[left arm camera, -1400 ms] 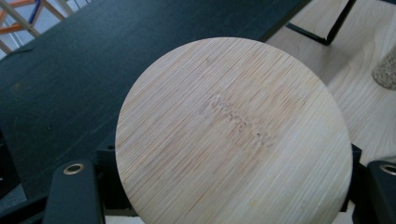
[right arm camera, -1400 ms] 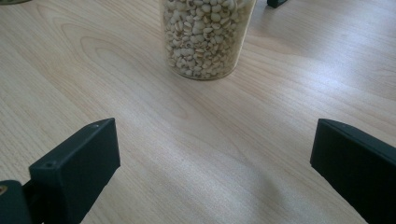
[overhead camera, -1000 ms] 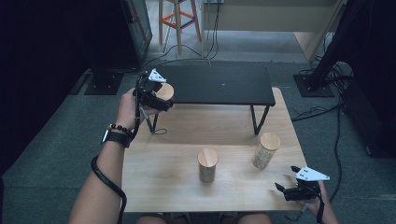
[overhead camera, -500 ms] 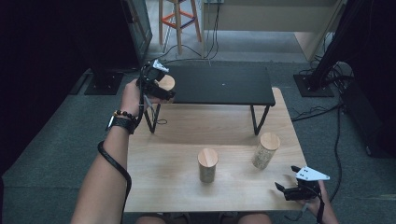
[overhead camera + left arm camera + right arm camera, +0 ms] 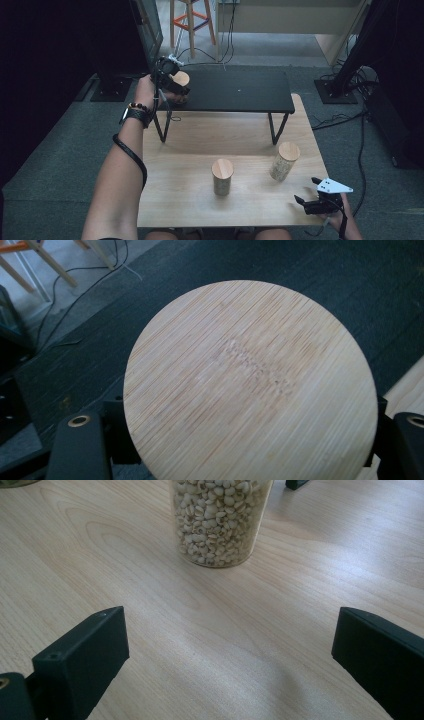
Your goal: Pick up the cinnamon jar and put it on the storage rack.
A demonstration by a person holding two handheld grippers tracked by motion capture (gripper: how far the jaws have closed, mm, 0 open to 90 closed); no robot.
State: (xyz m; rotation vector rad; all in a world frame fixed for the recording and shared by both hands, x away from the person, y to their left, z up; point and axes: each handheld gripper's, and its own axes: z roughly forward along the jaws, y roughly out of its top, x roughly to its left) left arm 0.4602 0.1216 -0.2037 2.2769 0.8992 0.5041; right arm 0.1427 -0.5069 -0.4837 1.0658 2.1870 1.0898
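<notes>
Left tool [image 5: 172, 82] up over the near-left corner of the black shelf [image 5: 240, 90], clamped around a bamboo-lidded jar [image 5: 181, 80], with the hand [image 5: 145, 90] behind it. Jar held at the shelf's left end, close over its top; can't tell whether the bottom touches. Left gripper view looking straight down on the round bamboo lid [image 5: 250, 385], black jaws hugging it on both sides, dark shelf surface behind. Right tool [image 5: 320, 197] sitting low at the near-right corner of the wooden bench [image 5: 175, 200], jaws spread wide apart with nothing between them, just bare wood grain showing in the right gripper view. Two more jars standing on the bench: middle jar [image 5: 222, 176] roughly central toward the near edge, and a right jar [image 5: 285, 161] toward the right edge, well apart from each other. Right jar just ahead of the right tool, clear glass packed with pale round beans [image 5: 220, 520] in the right gripper view, upright, not touching the jaws. Orange stool [image 5: 190, 20] on the floor beyond the shelf, cables trailing around it.
</notes>
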